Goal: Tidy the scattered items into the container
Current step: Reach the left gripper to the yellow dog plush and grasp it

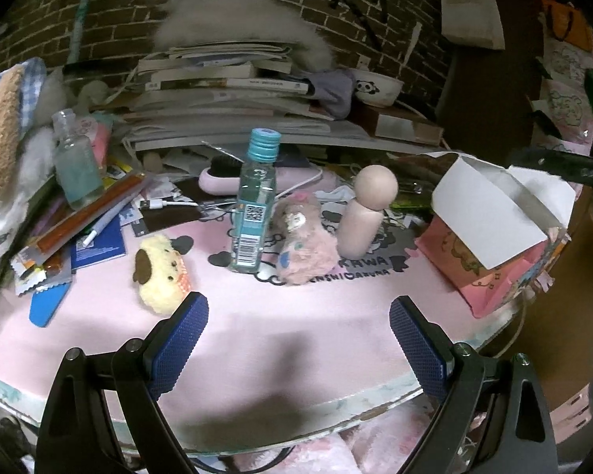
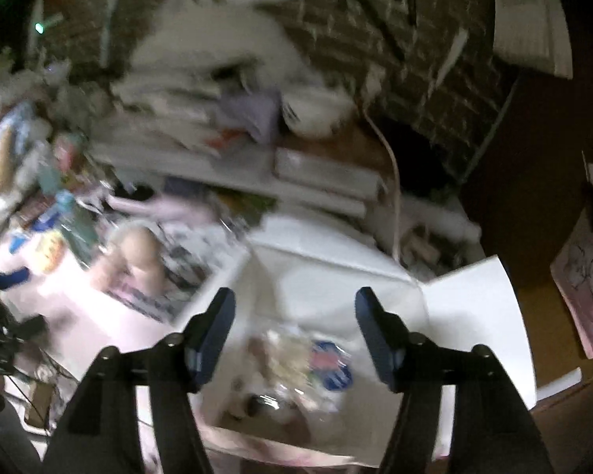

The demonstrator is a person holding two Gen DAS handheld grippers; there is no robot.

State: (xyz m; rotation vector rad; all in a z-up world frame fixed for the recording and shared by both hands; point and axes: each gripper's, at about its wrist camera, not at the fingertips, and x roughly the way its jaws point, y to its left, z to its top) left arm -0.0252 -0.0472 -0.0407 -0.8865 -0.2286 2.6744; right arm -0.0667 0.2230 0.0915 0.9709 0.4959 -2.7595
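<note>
1. My right hand-held gripper [image 2: 294, 335] hangs empty, jaws apart, over the open box [image 2: 328, 276]; my left hand-held gripper [image 1: 298, 339] is empty, jaws apart, too.
2. The plush toy [image 1: 160, 272] and bottle [image 1: 255, 205] remain on the bench [image 1: 296, 355].
3. A careless reach may topple the bottle.

The pink box [image 1: 490, 272] sat at the mat's right edge, its white flaps open – small items, blurred, lay inside [image 2: 296, 371]. On the mat stood a clear blue-capped bottle [image 1: 255, 205] and a pink round-headed bottle [image 1: 365, 213], the pink furry plush [image 1: 302, 237] between them; the yellow dog plush [image 1: 162, 272] lay left.
</note>
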